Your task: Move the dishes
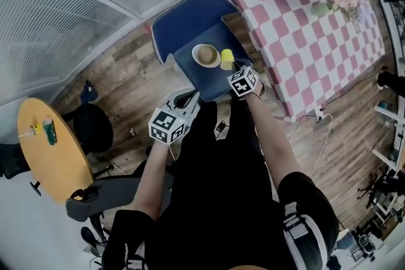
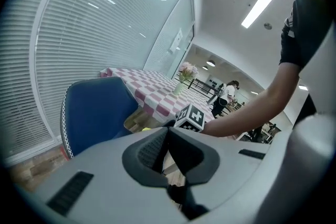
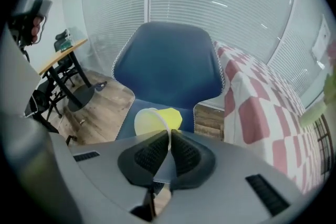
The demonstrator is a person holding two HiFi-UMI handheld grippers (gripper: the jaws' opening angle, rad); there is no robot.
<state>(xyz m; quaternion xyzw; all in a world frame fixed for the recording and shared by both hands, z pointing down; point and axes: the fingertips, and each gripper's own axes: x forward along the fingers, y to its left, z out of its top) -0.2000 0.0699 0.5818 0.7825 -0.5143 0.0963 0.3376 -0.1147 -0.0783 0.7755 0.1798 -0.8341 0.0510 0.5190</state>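
We stand over a blue chair (image 1: pixel 190 16) drawn up at the corner of a table with a pink-and-white checked cloth (image 1: pixel 297 22). On the chair's seat sit the task's things: a round dish (image 1: pixel 205 55), pale at the rim and brown inside, lies near the middle of the seat toward its back edge. The yellow cup (image 1: pixel 226 58) is just beside it, toward the seat edge nearest the table.

Our right gripper (image 3: pixel 169 136) is clenched on the yellow cup. In the right gripper view the two dark pads (image 3: pixel 149 152) pinch the cup's thin rim between them, and the cup is tipped, with its open mouth turned to the left. We cannot tell whether its base touches the seat.

Our left gripper (image 2: pixel 168 131) is clenched on nothing, its pads meeting at the tips. In the head view it hangs near the seat's front corner, apart from both dishes.

A bunch of pale flowers (image 1: pixel 342 0) stands toward the far edge of the checked table. A round yellow table (image 1: pixel 50 155) lies well apart, at the left edge of the head view
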